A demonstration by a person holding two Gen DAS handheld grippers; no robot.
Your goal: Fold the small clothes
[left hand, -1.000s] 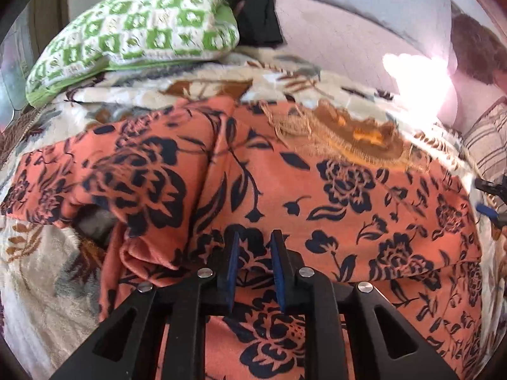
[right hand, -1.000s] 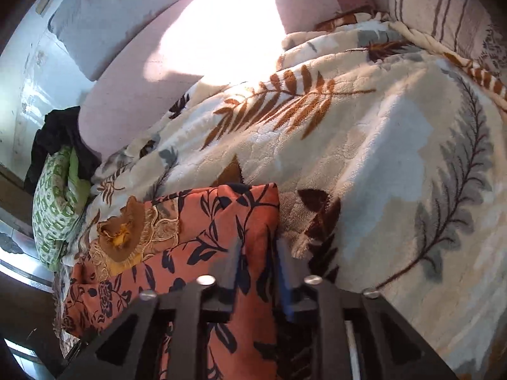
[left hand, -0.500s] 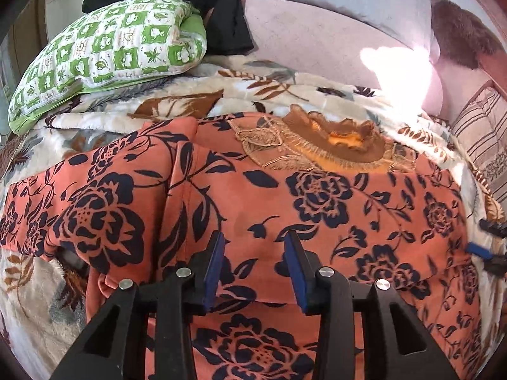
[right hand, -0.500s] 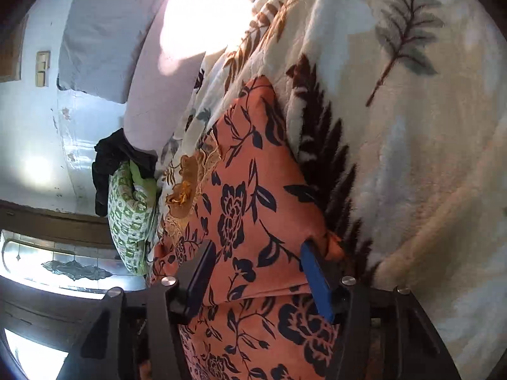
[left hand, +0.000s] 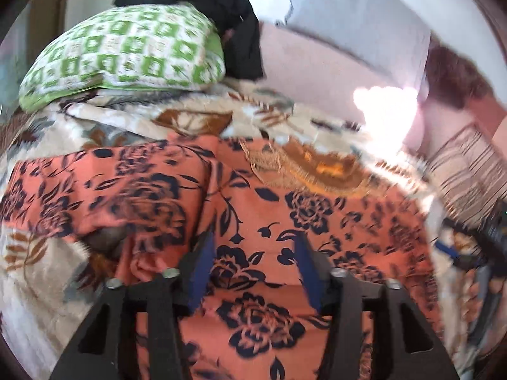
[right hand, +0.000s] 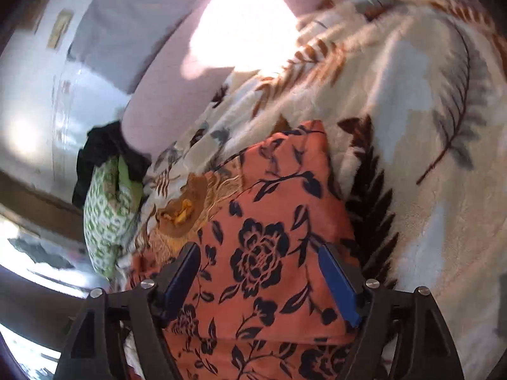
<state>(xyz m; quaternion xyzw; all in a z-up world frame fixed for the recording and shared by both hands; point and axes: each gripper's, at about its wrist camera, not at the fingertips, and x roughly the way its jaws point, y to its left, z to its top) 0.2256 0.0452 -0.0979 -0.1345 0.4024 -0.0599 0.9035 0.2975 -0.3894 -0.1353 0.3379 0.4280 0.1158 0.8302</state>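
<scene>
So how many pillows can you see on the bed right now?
2: a green checked pillow at far left under black clothing, a striped pillow at far right. Others may be hidden.

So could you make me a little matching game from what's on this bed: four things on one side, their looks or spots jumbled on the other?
Things:
1. garment
2. pillow
3. blanket
4. dark clothes

Descriptions:
A. green and white checks
B. cream, fluffy, printed with fern leaves
C. black heap behind the pillow
D. orange with dark flowers, lying on the blanket

Pairs: 1-D, 2-A, 3-B, 4-C
</scene>
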